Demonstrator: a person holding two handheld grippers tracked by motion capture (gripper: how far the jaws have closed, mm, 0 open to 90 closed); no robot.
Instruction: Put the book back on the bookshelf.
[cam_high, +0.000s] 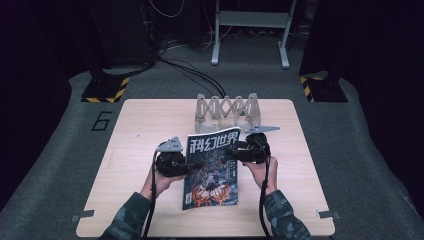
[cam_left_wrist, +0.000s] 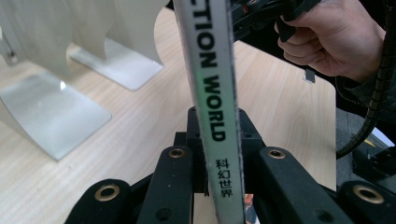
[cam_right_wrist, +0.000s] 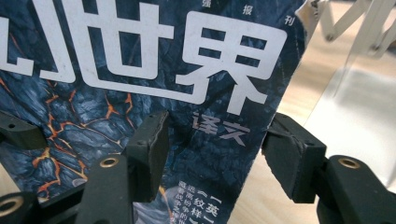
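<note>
A magazine (cam_high: 212, 170) with a dark blue and orange cover and white Chinese title is held tilted, its top edge raised toward the rack. My left gripper (cam_high: 186, 164) is shut on its spine (cam_left_wrist: 215, 93), which reads "WORLD" and runs upright between the jaws (cam_left_wrist: 226, 156). At the magazine's upper right edge my right gripper (cam_high: 236, 151) stands open (cam_right_wrist: 219, 149). One of its pads (cam_right_wrist: 152, 149) lies over the cover (cam_right_wrist: 140, 70); the other sits just past the page edge, apart from it.
A white accordion-style rack (cam_high: 227, 111) stands at the back middle of the light wooden table (cam_high: 135, 130), just beyond the magazine. Its flat white feet (cam_left_wrist: 51, 116) and base (cam_right_wrist: 355, 107) are close. The person's other hand (cam_left_wrist: 336, 37) holds the far gripper.
</note>
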